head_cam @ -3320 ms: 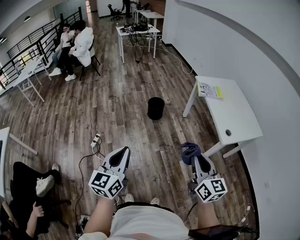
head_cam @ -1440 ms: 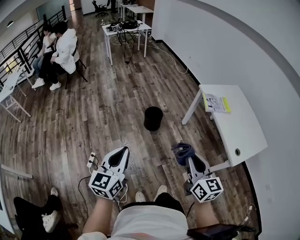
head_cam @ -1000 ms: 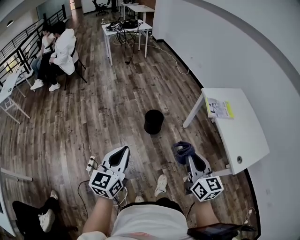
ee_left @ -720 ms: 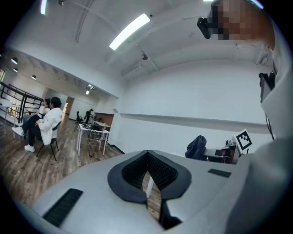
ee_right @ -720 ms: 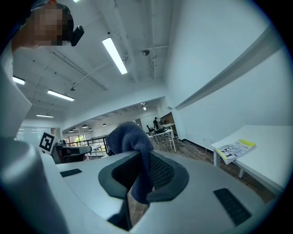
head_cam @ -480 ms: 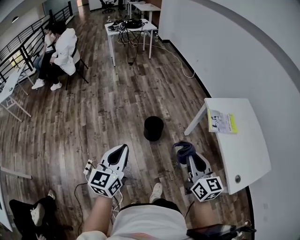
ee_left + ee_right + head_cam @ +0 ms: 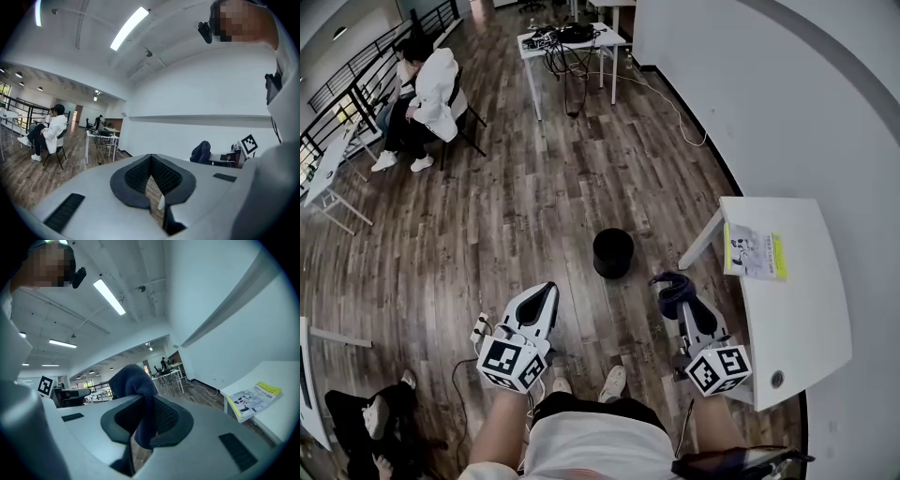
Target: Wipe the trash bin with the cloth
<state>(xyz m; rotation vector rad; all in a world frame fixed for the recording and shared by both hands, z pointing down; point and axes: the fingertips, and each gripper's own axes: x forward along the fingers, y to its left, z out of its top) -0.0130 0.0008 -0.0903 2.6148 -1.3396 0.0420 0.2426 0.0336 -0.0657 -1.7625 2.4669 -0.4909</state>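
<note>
Wood-plank flooring [image 7: 534, 206] is running the length of an open office, where a person is holding two grippers out over the boards. A black trash bin [image 7: 613, 253] is standing upright on the floor ahead of both grippers, apart from them and just left of a white table [image 7: 787, 319] that is carrying a booklet [image 7: 753, 255]. The right gripper [image 7: 677, 292] is clamping a dark blue cloth [image 7: 672, 286] — its jaws are pressing shut on the fabric, which is bunching above the tips and hanging down between them in the right gripper view. The left gripper [image 7: 547, 292] is carrying nothing; its jaws are meeting at the tips, with only floor showing through the slit below. At the far left, two people [image 7: 431, 89] are sitting on chairs, and a desk [image 7: 572, 42] strewn with cables is standing well beyond the bin.
</note>
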